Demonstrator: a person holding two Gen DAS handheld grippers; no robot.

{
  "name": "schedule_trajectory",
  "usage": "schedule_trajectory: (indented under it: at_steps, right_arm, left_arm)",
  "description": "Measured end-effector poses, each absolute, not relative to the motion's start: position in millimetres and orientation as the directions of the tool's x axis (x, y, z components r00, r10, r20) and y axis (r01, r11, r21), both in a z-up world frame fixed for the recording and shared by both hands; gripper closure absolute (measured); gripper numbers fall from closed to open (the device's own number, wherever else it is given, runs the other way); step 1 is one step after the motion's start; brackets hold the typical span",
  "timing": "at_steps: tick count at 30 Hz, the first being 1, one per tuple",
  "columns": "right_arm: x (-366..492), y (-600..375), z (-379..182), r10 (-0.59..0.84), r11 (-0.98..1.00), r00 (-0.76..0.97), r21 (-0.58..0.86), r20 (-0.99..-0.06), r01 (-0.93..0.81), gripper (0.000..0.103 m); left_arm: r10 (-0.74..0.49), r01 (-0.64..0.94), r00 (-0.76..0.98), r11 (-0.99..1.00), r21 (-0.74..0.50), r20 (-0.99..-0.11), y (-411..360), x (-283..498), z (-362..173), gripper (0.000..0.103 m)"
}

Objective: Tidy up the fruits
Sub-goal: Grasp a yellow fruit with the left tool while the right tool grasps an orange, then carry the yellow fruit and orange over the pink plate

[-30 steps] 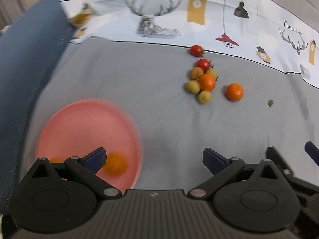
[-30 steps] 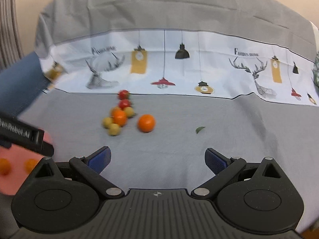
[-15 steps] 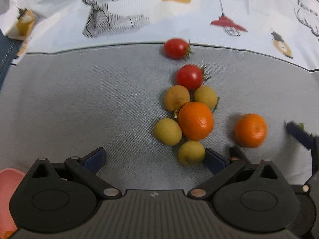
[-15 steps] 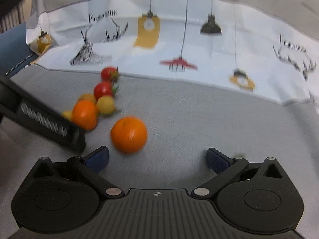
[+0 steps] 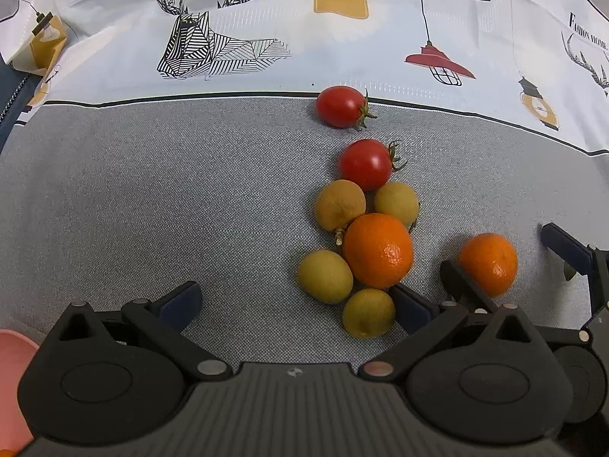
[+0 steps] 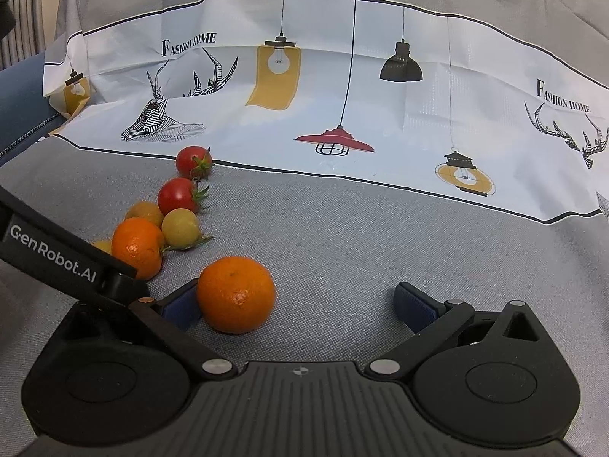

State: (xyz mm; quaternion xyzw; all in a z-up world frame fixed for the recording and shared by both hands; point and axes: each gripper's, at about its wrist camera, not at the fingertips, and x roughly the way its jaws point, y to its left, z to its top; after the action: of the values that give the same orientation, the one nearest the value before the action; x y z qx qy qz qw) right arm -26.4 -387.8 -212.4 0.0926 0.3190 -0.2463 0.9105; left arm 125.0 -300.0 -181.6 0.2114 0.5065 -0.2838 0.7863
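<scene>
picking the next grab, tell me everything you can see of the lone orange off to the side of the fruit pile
The lone orange is round, bright orange, with a dimpled, slightly glossy peel and a small dark dot on top. It looks whole and sits on the grey cloth, apart from the fruit pile. It lies between the open fingers of the right gripper, close against the left-hand pad, far from the other pad. Actual contact is unclear.

Right gripper (image 6: 297, 301) jaws wide apart; lone orange (image 6: 236, 294) touching left pad.
</scene>
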Motion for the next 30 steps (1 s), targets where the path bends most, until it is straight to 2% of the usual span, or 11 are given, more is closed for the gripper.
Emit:
schedule_trajectory:
  at_steps: [4,5,6,7,8,9,17,30]
  right_arm:
    - [-26.4,-387.5,-212.2,-0.392,0.861,0.675,0.008,-0.625,0.508,0.001]
    - [-26.4,-387.2,-211.5,-0.394,0.861,0.674,0.005,-0.625,0.508,0.001]
    - [-26.6,-386.5,-210.5,-0.395,0.861,0.672,0.003,-0.626,0.509,0.008]
    - [-27.9,-384.7,-208.1,-0.394,0.864,0.68,0.004,-0.618,0.504,0.03]
    - [-29.1,-382.1,-205.2,-0.395,0.869,0.69,-0.004,-0.606,0.495,0.046]
    - [-29.6,-379.9,-202.4,-0.395,0.873,0.694,-0.011,-0.602,0.487,0.063]
    - [-49.8,-379.0,-186.3,-0.396,0.835,0.668,0.054,-0.63,0.547,0.064]
    - [-115.7,-317.9,-129.9,-0.384,0.781,0.685,0.179,-0.62,0.599,0.064]
  left_arm:
    - [-0.231,0.66,0.32,0.75,0.041,-0.919,-297.7,119.1,-176.7,0.0]
    - [-0.228,0.656,0.316,0.753,0.039,-0.921,-297.5,119.5,-175.6,0.003]
    - [-0.23,0.65,0.315,0.759,0.033,-0.921,-296.4,119.1,-173.1,0.008]
    - [-0.246,0.65,0.32,0.759,0.023,-0.915,-294.8,116.6,-168.3,0.028]
    - [-0.269,0.659,0.319,0.753,0.009,-0.909,-292.9,114.1,-162.8,0.063]
    - [-0.281,0.665,0.303,0.747,-0.009,-0.911,-291.6,113.5,-160.1,0.076]
    - [-0.369,0.662,0.266,0.741,-0.109,-0.891,-267.8,111.1,-140.2,0.075]
    - [-0.424,0.692,0.305,0.714,-0.107,-0.853,-205.2,62.5,-77.6,0.075]
